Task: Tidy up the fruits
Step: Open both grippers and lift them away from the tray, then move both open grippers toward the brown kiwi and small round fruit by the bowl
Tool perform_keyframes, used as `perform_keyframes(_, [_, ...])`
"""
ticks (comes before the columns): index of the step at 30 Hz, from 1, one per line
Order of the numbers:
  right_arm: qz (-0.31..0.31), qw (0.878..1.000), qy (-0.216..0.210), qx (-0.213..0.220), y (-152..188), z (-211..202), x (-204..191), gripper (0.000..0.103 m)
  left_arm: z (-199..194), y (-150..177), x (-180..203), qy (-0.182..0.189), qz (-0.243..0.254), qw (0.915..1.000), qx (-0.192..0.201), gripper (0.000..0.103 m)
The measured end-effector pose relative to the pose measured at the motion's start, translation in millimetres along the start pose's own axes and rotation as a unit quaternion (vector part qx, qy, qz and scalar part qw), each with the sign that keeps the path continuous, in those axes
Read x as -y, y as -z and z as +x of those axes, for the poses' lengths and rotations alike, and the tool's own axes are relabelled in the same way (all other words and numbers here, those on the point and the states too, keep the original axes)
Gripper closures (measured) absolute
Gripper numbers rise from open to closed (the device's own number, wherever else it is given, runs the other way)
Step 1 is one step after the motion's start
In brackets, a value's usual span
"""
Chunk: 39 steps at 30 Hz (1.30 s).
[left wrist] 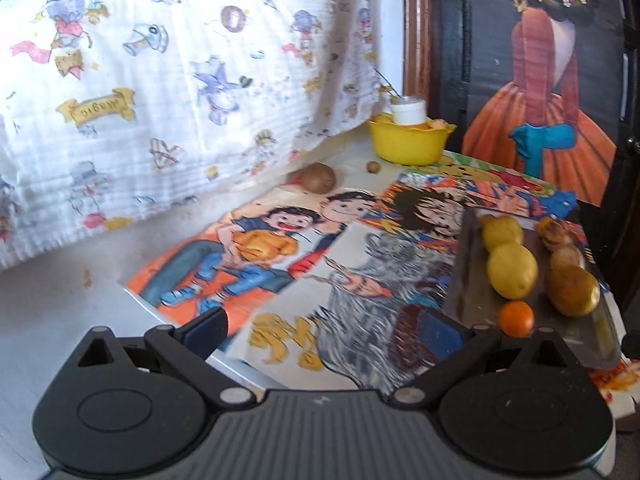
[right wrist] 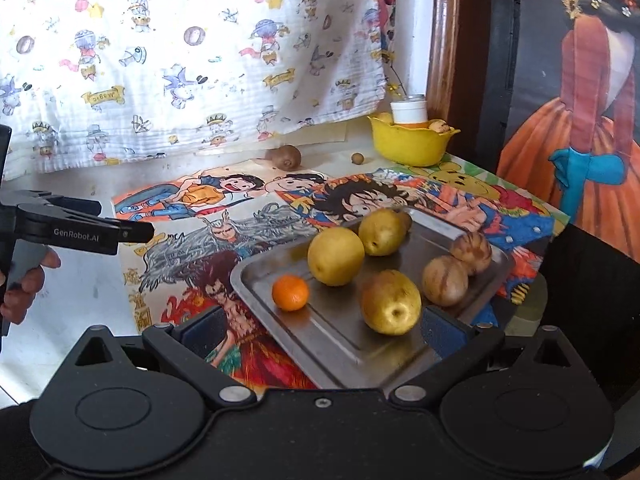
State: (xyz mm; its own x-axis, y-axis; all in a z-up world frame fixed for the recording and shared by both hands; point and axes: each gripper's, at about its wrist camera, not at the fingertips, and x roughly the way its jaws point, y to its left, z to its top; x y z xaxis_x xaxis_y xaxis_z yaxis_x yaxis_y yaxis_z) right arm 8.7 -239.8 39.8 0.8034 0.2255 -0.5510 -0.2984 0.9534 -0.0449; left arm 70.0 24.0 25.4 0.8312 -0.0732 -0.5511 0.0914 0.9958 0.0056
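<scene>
A steel tray lies on the cartoon-printed table cover and holds a small orange, two lemons, a yellowish pear and two brown striped fruits. The same tray shows at the right in the left wrist view. A kiwi and a small brown nut lie loose near the cloth at the back. My right gripper is open over the tray's near edge, empty. My left gripper is open above the cover, left of the tray, empty.
A yellow bowl with a white-capped jar and fruit in it stands at the back right. A printed white cloth hangs behind the table. A dark door with a poster is on the right. A hand holds the left gripper's handle.
</scene>
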Motion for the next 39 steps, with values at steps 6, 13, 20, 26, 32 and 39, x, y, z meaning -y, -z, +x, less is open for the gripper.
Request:
perform_keyframes(6, [0.012,1.000,-0.006,0.011,-15,9,9,0.001,19,-20,-2,-0.006,0.002,1.0000,0.005,0.000])
perform_keyframes(13, [0.031,0.999,0.016,0.017,-41,10,21,0.001,57,-41,9,-0.004,0.012,0.9999,-0.002,0.000])
perform_keyframes(20, [0.026,0.999,0.015,0.027,-78,13,25,0.001,67,-60,11,0.030,0.014,0.9994,0.006,0.000])
perform_keyframes(26, [-0.018,1.000,0.006,0.017,-102,38,23,0.001,67,-59,-1,0.023,0.003,0.9996,0.018,0.000])
perform_keyframes(32, [-0.062,0.998,-0.013,0.016,-144,70,13,0.001,83,-58,-19,0.013,-0.044,0.9989,0.008,0.000])
perform_keyframes(39, [-0.068,0.995,-0.052,-0.051,-216,128,29,0.001,104,-82,-18,-0.001,-0.035,0.9994,0.004,0.000])
